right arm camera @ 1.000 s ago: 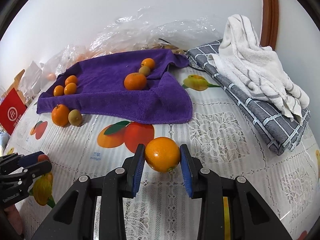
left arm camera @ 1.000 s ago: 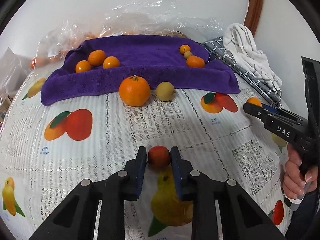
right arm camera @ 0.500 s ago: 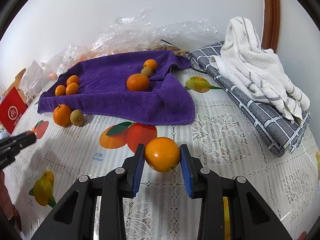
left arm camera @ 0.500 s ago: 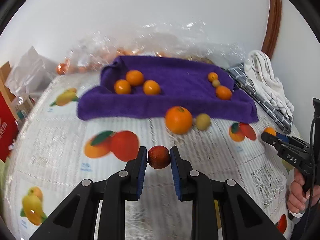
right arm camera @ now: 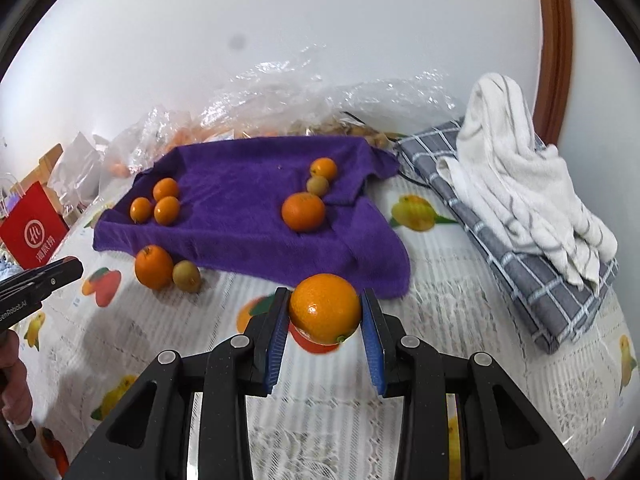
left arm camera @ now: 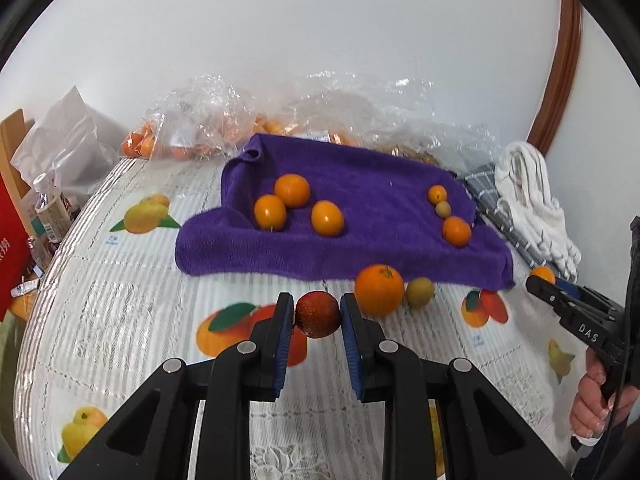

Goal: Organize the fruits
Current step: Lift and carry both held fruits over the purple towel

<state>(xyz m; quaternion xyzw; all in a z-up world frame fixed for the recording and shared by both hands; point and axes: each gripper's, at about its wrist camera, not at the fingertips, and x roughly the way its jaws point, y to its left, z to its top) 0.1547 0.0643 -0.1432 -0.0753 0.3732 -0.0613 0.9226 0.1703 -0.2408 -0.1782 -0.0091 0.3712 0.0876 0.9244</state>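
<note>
In the left wrist view, our left gripper (left arm camera: 318,314) is clamped on a small dark-red fruit (left arm camera: 318,313), held above the fruit-printed tablecloth (left arm camera: 120,308) on the near side of the purple towel (left arm camera: 360,208). On the towel, three small oranges (left arm camera: 294,204) sit grouped at the left and a second cluster of two oranges and a small greenish fruit (left arm camera: 446,212) lies at the right, so the sorting looks partly done. A large orange (left arm camera: 379,290) and a greenish fruit (left arm camera: 420,293) lie off the towel, just beside its near edge, apparently left to place. At the far right the other tool shows the letters "DAS" (left arm camera: 588,332). In the right wrist view, our right gripper (right arm camera: 325,314) grips a big orange (right arm camera: 325,308), its blue pads pressed on both sides, near the towel's near right corner (right arm camera: 384,272). The same two loose fruits (right arm camera: 166,270) lie at the left by the towel's edge. At the far left stands a red bag (right arm camera: 34,228) with a round white logo and characters we cannot read; the black tool in front of it carries print ending in "Robot.AI" (right arm camera: 14,307). We judge two carried fruits and two loose ones remain.
</note>
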